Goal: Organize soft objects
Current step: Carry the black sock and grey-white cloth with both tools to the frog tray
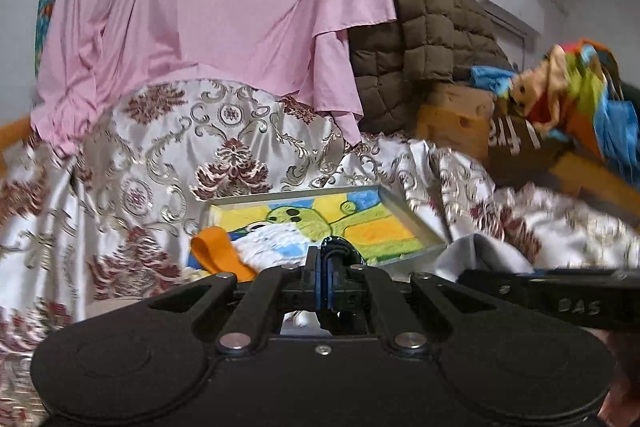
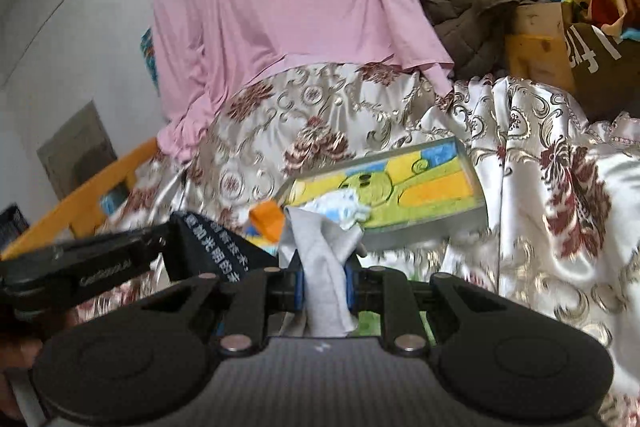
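A shallow tray [image 1: 416,219] lined with a yellow, green and blue towel lies on the patterned satin bedspread [image 1: 132,187]; it also shows in the right wrist view [image 2: 476,195]. A white-blue cloth [image 1: 276,247] and an orange cloth [image 1: 218,253] lie at its near end. My left gripper [image 1: 334,259] is shut on a thin black item, with nothing else between its jaws. My right gripper [image 2: 325,275] is shut on a grey cloth [image 2: 320,247] just in front of the tray. The left gripper's body [image 2: 80,271] sits to its left.
A pink garment [image 1: 208,7] hangs over the bed's back. A brown quilted jacket [image 1: 424,39] lies at the right, beside a cardboard box [image 1: 456,119] and a colourful cloth [image 1: 580,95]. An orange wooden bed rail [image 2: 88,203] runs along the left.
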A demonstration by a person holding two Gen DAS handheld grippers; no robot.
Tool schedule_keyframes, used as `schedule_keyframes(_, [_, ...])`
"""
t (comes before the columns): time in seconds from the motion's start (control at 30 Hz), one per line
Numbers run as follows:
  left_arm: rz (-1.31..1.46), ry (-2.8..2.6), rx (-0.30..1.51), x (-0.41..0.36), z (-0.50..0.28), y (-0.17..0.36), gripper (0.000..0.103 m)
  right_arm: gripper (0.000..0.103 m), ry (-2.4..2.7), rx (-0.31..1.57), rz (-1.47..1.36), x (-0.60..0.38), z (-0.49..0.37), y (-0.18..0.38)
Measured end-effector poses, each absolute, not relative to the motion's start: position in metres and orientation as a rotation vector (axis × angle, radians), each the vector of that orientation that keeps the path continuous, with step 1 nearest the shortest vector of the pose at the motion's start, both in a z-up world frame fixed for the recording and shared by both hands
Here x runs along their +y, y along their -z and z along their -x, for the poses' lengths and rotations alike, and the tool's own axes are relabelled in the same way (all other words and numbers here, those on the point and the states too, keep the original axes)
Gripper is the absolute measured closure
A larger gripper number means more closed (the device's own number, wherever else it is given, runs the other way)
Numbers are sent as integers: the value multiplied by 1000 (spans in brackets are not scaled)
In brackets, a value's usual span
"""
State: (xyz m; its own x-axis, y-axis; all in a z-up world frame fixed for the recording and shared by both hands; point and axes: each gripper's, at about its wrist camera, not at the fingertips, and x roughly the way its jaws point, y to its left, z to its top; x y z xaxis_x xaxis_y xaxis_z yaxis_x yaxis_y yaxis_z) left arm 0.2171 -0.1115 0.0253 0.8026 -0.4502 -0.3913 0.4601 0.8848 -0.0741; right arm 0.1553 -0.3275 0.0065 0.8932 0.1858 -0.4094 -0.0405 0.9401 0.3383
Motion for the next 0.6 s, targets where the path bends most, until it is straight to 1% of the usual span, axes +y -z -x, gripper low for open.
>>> schedule_keyframes(0.13, [62, 475, 426, -126, -257, -31, 101, 82, -93, 431, -338, -343, -197, -13])
schedule_keyframes(0.33, [54, 447, 408, -162, -325, -29, 101, 81, -35, 394, -370, -368, -264, -13])
schedule_keyframes(0.6, [51, 426, 450, -211, -400, 0, 101, 81, 85, 420, -465, -405, -335, 22])
